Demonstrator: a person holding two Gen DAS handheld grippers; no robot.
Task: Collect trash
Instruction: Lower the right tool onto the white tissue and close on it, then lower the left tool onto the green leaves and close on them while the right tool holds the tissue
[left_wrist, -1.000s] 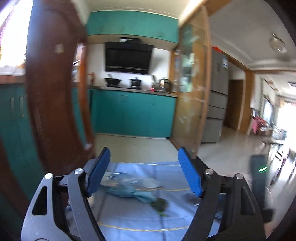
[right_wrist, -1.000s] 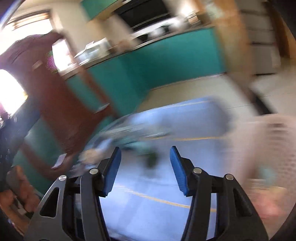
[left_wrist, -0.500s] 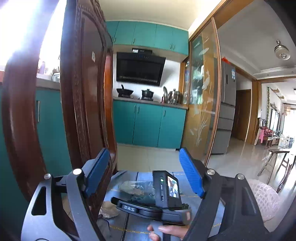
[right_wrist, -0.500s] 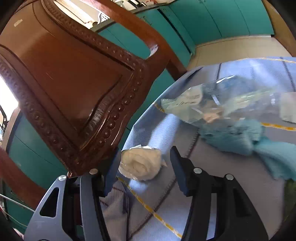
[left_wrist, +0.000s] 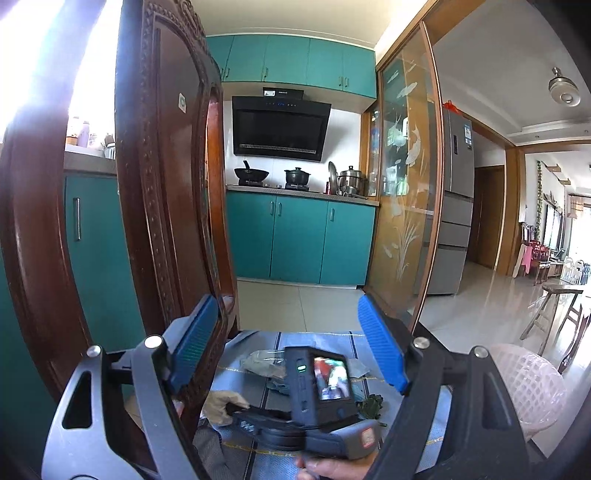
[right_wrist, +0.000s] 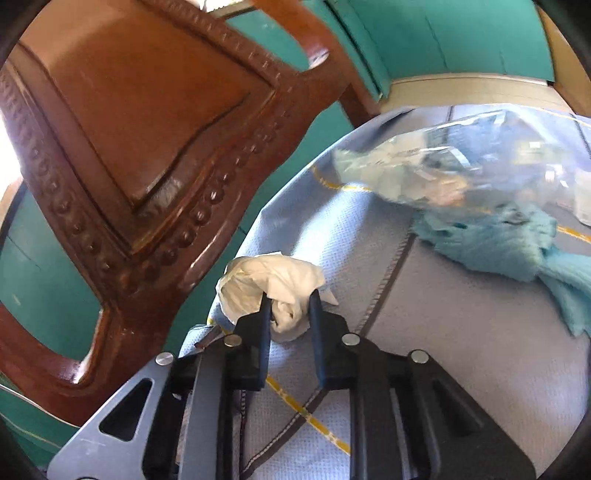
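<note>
A crumpled white tissue (right_wrist: 271, 291) is seen near the edge of the tabletop (right_wrist: 461, 350), which is covered by a pale blue cloth, just beside the carved wooden chair back (right_wrist: 122, 155). The right claw (right_wrist: 288, 301) is closing, and the tissue is pinched between its fingertips (right_wrist: 264, 306). Beyond the tissue, farther from the chair back, a teal rag (right_wrist: 509, 247) is spread, with a clear plastic bag (right_wrist: 443, 166) lying against its far side. The left claw (left_wrist: 291, 350) is held spread wide with nothing between its blue pads (left_wrist: 380, 350), level above the tabletop. On the side away from the chair back, a pink mesh basket (left_wrist: 528, 387) is visible.
</note>
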